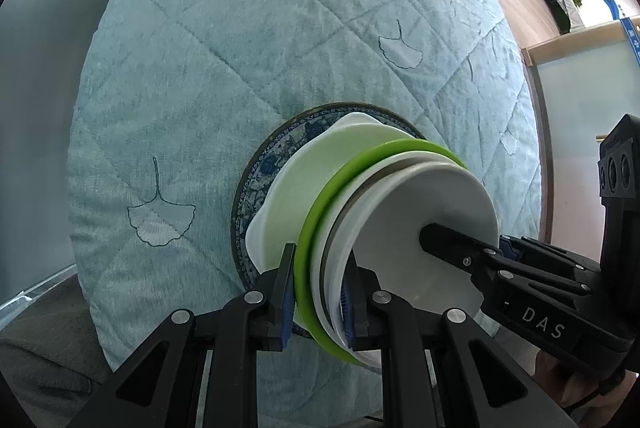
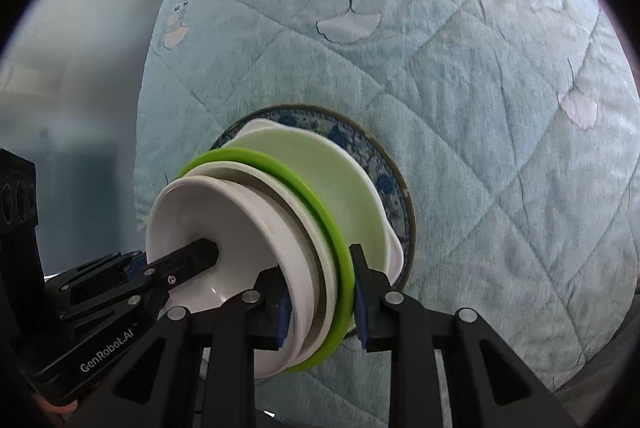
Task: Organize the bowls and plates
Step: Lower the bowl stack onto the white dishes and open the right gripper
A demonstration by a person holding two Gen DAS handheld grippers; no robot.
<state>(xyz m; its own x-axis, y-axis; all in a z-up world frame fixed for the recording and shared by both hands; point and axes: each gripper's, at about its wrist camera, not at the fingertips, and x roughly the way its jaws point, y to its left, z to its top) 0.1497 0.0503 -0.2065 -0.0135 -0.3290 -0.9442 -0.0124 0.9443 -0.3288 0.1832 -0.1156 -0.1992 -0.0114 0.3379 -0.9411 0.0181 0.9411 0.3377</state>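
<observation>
A stack of dishes sits on a blue-patterned plate (image 1: pixel 264 163) on the quilted table. The stack holds a pale green bowl (image 1: pixel 296 183), a bright green-rimmed dish (image 1: pixel 320 195) and white bowls (image 1: pixel 432 195) on top. My left gripper (image 1: pixel 318 292) is shut on the stack's rim from one side. My right gripper (image 2: pixel 320 302) is shut on the rim from the opposite side; it also shows in the left wrist view (image 1: pixel 452 248). In the right wrist view the blue plate (image 2: pixel 384 183), green bowl (image 2: pixel 336 175), green-rimmed dish (image 2: pixel 320 211) and white bowl (image 2: pixel 240 220) show.
A light blue quilted cloth (image 1: pixel 280 47) with leaf prints covers the table. A wooden counter and shelves (image 1: pixel 560 11) lie at the far right. A glass wall (image 2: pixel 80 87) stands at the left.
</observation>
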